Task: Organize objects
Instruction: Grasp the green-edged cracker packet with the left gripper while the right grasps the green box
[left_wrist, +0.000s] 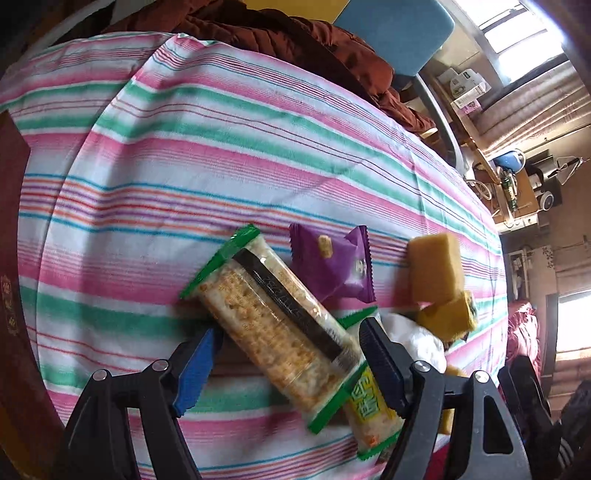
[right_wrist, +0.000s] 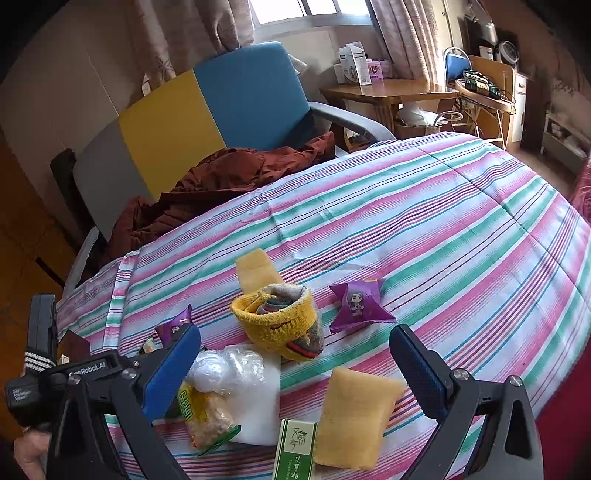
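In the left wrist view, my left gripper (left_wrist: 291, 332) is shut on a clear rice cracker packet (left_wrist: 273, 321) with green ends, held slantwise between both pads. A second cracker packet (left_wrist: 369, 410) lies under it. Beyond are a purple snack packet (left_wrist: 332, 266), two yellow cakes (left_wrist: 436, 269) and a white plastic bag (left_wrist: 413, 339). In the right wrist view, my right gripper (right_wrist: 295, 332) stands open above a yellow cake (right_wrist: 354, 413), a green tea box (right_wrist: 295, 446) and the plastic bag (right_wrist: 236, 380). A yellow sock bundle (right_wrist: 284, 325) and a purple packet (right_wrist: 358, 306) lie further on.
Everything rests on a round table under a striped cloth (right_wrist: 443, 229). A dark red box (left_wrist: 11, 258) lies at the cloth's left edge. Behind the table stands a yellow and blue chair (right_wrist: 207, 107) with a rust-brown jacket (right_wrist: 221, 177), and a wooden desk (right_wrist: 388, 92).
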